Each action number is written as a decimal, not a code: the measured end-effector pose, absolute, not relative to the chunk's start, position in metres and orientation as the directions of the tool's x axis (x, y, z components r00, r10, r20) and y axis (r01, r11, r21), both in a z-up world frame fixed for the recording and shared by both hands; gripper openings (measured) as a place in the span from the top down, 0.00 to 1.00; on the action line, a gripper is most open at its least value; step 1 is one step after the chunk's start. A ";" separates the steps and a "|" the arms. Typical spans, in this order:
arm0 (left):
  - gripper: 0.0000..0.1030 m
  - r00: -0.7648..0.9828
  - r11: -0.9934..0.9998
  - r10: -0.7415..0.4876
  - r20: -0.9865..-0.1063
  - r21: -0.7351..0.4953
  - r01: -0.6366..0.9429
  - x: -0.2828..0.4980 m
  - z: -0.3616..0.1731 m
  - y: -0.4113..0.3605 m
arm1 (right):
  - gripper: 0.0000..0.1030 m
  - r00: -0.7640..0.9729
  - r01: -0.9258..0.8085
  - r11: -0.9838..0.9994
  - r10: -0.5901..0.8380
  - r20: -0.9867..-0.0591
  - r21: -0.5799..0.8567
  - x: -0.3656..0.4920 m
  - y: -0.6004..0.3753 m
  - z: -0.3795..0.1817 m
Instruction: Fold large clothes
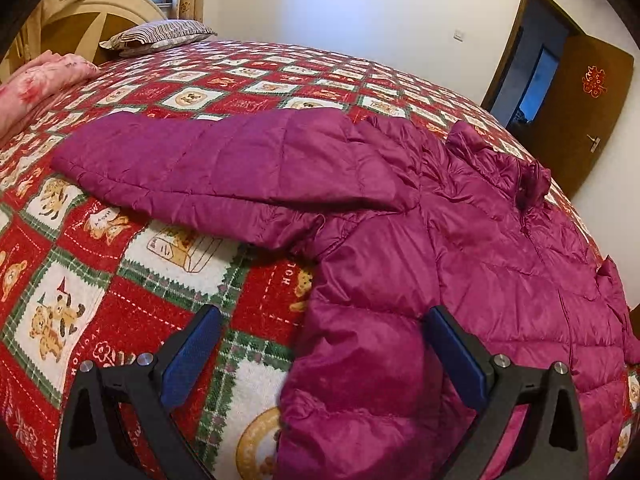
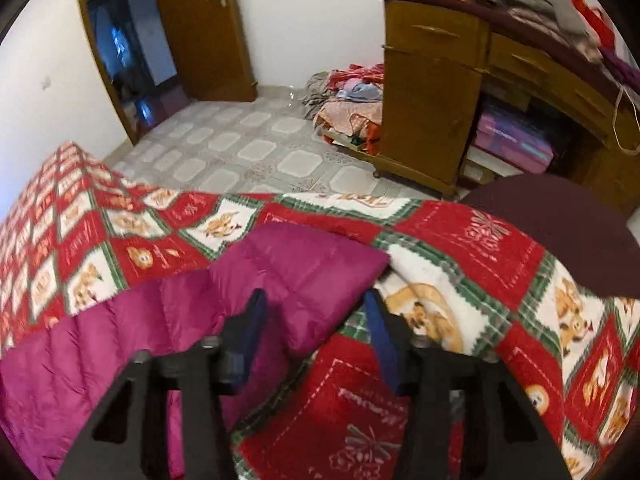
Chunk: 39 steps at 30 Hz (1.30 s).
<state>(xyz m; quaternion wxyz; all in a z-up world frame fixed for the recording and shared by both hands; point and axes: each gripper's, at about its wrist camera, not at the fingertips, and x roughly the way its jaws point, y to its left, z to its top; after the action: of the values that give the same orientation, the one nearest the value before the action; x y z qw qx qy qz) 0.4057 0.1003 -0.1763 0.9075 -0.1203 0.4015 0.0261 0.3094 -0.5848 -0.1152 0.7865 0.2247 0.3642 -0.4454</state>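
A magenta quilted puffer jacket [image 1: 460, 264] lies flat on the bed's red, white and green patchwork cover [image 1: 132, 264]. One sleeve [image 1: 208, 168] stretches out to the left, and the collar [image 1: 528, 176] sits at the far right. My left gripper [image 1: 324, 344] is open wide low over the jacket's near side edge, which lies between its blue pads [image 1: 188, 356]. In the right wrist view the other sleeve [image 2: 304, 268] ends at a squared cuff. My right gripper [image 2: 314, 332] hovers just over it with its jaws part open. Its left finger is over the fabric and its right finger over the cover.
A striped pillow [image 1: 160, 36], a pink folded quilt [image 1: 40, 80] and a headboard [image 1: 80, 20] stand at the bed's far left. Beyond the bed edge are tiled floor [image 2: 240, 148], a clothes pile [image 2: 348, 104], a wooden desk [image 2: 432, 92] and an open door [image 2: 200, 28]. A blurred dark maroon shape [image 2: 560, 236] looms right.
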 end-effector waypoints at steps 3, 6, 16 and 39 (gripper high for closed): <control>0.01 0.663 0.976 -0.025 -0.748 -0.163 -0.147 0.407 -0.179 0.095 | 0.85 0.302 0.854 0.520 -0.543 -0.784 -0.032 0.311 -0.590 -0.120; 0.01 0.652 0.980 -0.004 -0.758 -0.133 -0.148 0.410 -0.180 0.091 | 0.91 0.314 0.840 0.542 -0.530 -0.787 -0.029 0.309 -0.595 -0.122; 0.01 0.655 0.977 -0.022 -0.756 -0.156 -0.147 0.411 -0.181 0.095 | 0.93 0.504 0.724 0.689 -0.563 -0.655 -0.035 0.307 -0.529 -0.050; 0.01 0.702 0.937 -0.153 -0.696 -0.328 -0.121 0.406 -0.182 0.114 | 0.84 0.793 0.245 0.966 -0.247 -0.557 -0.079 0.394 -0.207 -0.039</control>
<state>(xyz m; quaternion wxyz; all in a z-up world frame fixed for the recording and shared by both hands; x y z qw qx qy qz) 0.4063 0.1138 -0.1818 0.9052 -0.1774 0.3860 -0.0088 0.3939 -0.2068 -0.0386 0.9468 -0.0015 0.2946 -0.1299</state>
